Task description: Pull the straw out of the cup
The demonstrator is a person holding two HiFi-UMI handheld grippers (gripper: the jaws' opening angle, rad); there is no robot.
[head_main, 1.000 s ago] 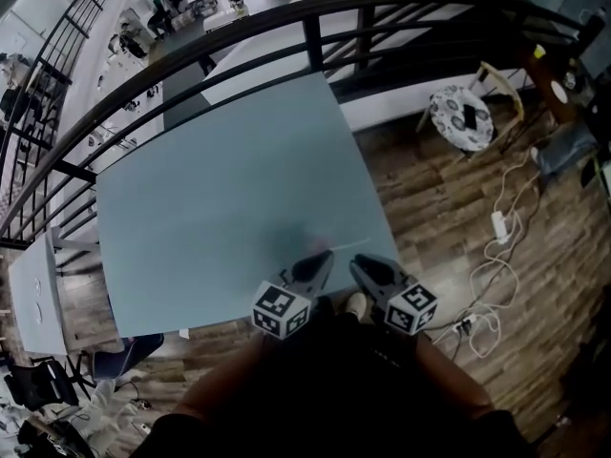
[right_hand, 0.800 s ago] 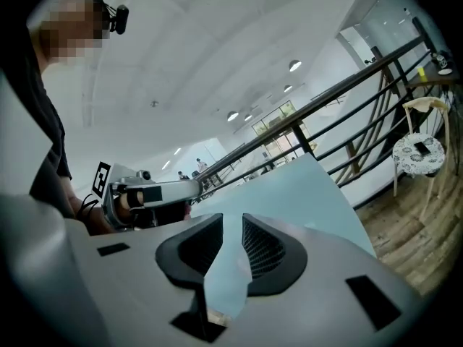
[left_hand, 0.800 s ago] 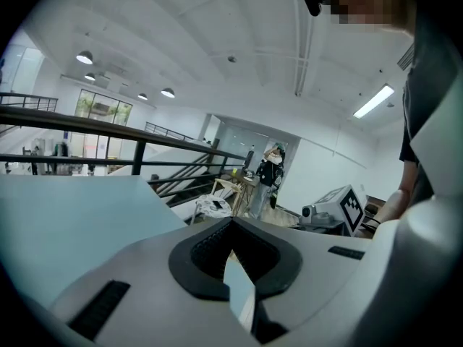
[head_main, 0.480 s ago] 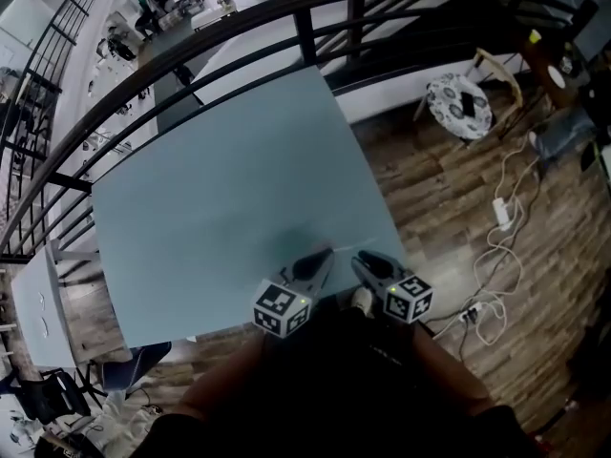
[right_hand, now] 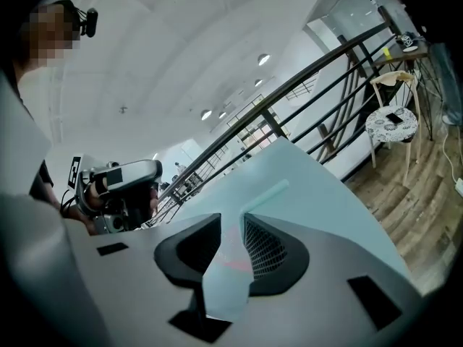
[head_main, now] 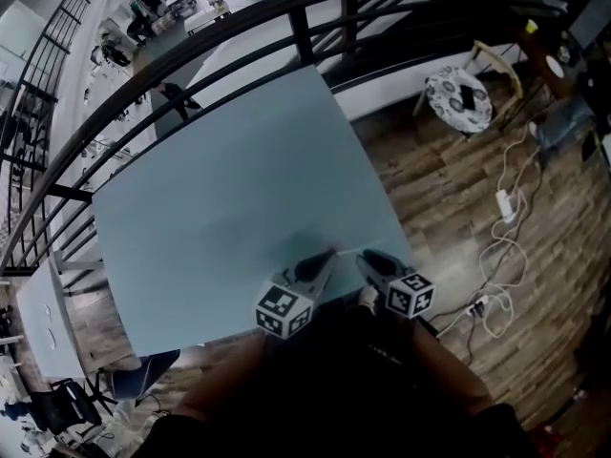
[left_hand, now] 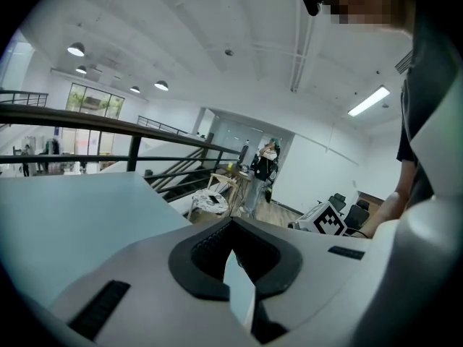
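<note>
Two grippers hang over the near edge of the blue table (head_main: 220, 189), side by side and close together. The right gripper (right_hand: 233, 221) has its jaws squeezed in on the straw (right_hand: 269, 191). The straw is pale and thin. It pokes out past the jaw tips and points out over the table top. Down between the jaws the pale strip has a few pink marks on it. From the head view, the straw shows as a thin light line just above the table's near edge, between the two gripper tips. The left gripper (left_hand: 233, 230) has its jaws almost pressed together. Only a thin pale sliver shows between them, and I cannot tell what it is.
</note>
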